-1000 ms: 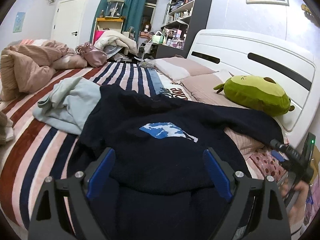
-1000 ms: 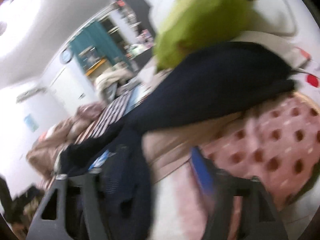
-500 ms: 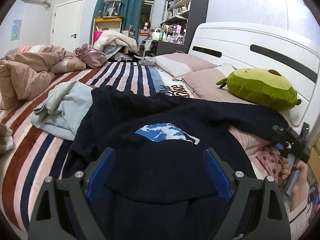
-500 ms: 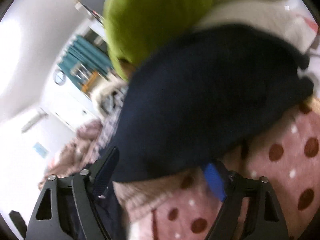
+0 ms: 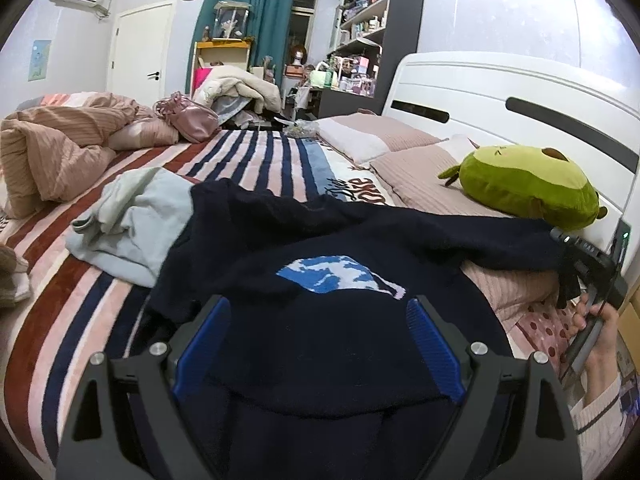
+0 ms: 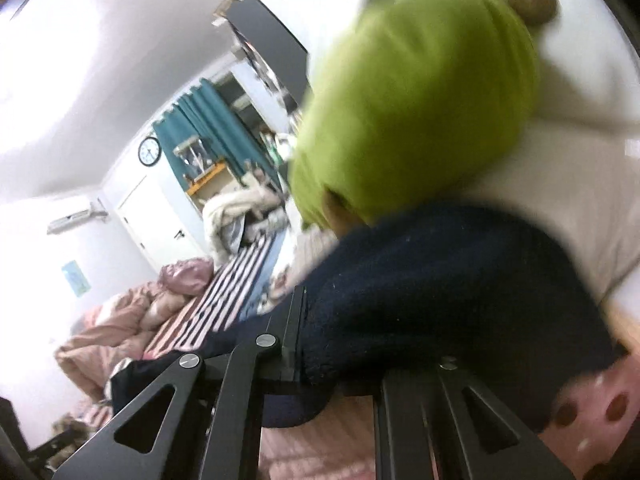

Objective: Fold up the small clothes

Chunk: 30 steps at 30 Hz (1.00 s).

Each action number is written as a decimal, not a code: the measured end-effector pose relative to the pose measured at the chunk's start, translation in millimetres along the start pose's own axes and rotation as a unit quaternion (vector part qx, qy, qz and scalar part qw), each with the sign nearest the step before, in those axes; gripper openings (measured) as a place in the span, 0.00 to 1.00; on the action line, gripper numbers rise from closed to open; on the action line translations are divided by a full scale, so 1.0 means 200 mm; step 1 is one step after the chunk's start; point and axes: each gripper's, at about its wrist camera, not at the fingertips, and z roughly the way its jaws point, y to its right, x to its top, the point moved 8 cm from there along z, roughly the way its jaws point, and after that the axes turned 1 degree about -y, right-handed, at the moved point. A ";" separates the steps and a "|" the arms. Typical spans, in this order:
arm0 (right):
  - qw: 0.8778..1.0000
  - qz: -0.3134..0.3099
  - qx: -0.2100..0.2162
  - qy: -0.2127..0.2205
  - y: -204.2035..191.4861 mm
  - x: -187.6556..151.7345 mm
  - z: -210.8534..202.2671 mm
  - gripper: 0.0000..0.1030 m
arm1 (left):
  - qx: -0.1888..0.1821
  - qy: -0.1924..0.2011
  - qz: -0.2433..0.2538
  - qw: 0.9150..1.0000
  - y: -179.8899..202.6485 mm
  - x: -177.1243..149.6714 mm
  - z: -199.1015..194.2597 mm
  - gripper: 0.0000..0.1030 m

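A navy sweater with a blue-and-white patch lies spread on the striped bed. My left gripper is open above its lower body, blue fingers wide apart with the cloth between them. One sleeve stretches right towards the headboard. At its end, my right gripper is shut on the cuff, held by a person's hand. In the right wrist view the navy sleeve fills the gap in that gripper, and the picture is blurred.
A green plush toy rests on the pillows just behind the gripped sleeve, against the white headboard. A pale blue garment lies crumpled left of the sweater. A pink quilt and a pink bag sit at the far left.
My right gripper has closed on the sleeve end and shifted closer to the green plush toy. The left gripper has stayed open over the sweater.
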 end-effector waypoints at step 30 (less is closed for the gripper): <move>0.882 -0.292 0.157 -0.336 -1.39 -1.42 0.20 0.25 | 0.012 0.063 -0.085 0.994 -0.66 -0.16 -0.35 0.89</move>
